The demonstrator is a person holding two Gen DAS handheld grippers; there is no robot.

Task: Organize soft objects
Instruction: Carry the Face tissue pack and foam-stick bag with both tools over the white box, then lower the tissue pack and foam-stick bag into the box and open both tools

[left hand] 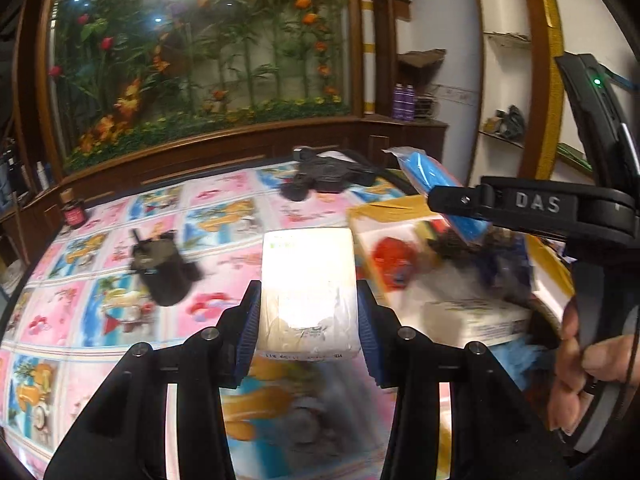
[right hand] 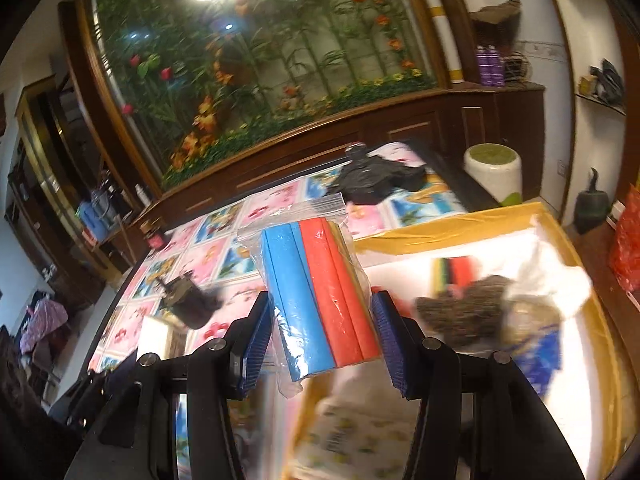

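A: Where are our soft things?
B: Our left tool (left hand: pixel 308 312) clamps the white plastic-wrapped rectangular pack (left hand: pixel 308 280) above the cartoon-patterned table (left hand: pixel 120 312). Our right tool (right hand: pixel 320 328) grips the clear bag of blue and red foam strips (right hand: pixel 316 292); the yellow-rimmed box (right hand: pixel 440 220) sits at three o'clock.

Right claw (right hand: pixel 320 344) gripping bagged foam strips (right hand: pixel 320 292), above box (right hand: pixel 440 224)

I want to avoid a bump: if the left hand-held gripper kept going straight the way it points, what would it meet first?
The left hand-held gripper, shut on a white packet, points slightly downward across the patterned tablecloth. The cloth beyond looks bare, so probably the cloth itself; depth is unclear.
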